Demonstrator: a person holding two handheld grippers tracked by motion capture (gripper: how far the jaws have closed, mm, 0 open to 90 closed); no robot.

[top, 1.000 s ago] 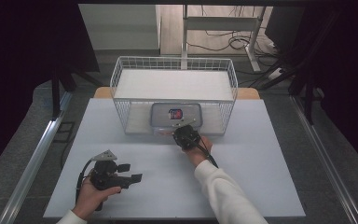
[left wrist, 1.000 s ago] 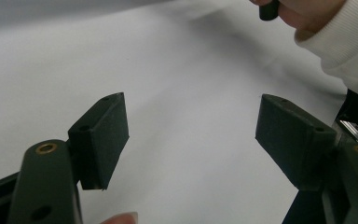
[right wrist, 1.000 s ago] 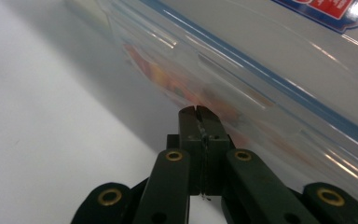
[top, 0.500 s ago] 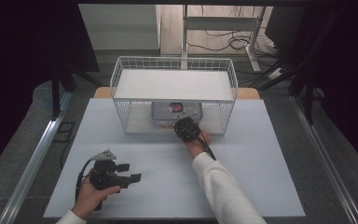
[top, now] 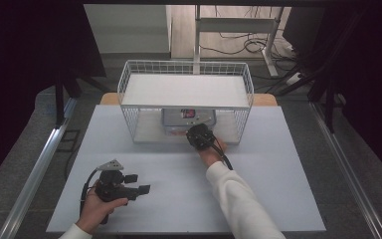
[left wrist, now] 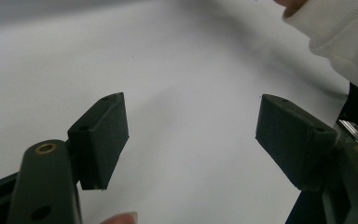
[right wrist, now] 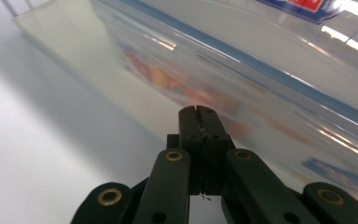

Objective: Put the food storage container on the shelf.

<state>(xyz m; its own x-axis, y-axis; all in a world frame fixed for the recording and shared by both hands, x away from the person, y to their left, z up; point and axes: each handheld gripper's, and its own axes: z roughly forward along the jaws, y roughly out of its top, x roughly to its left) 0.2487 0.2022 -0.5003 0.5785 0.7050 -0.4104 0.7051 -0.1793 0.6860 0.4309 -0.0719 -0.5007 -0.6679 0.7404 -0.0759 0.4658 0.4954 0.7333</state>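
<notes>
The rack's top shelf [top: 184, 90] hides most of the container [top: 189, 119].

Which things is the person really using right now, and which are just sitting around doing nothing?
Being used:
- right claw, shut, nose against the box
- clear plastic box on the rack's lower shelf
- white wire rack holding the box

Just sitting around:
- left claw, open over bare table, holding nothing
- cables on the floor behind

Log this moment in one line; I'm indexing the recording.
right gripper: shut, against clear container on wire rack's lower shelf | left gripper: open, empty, over table
</notes>
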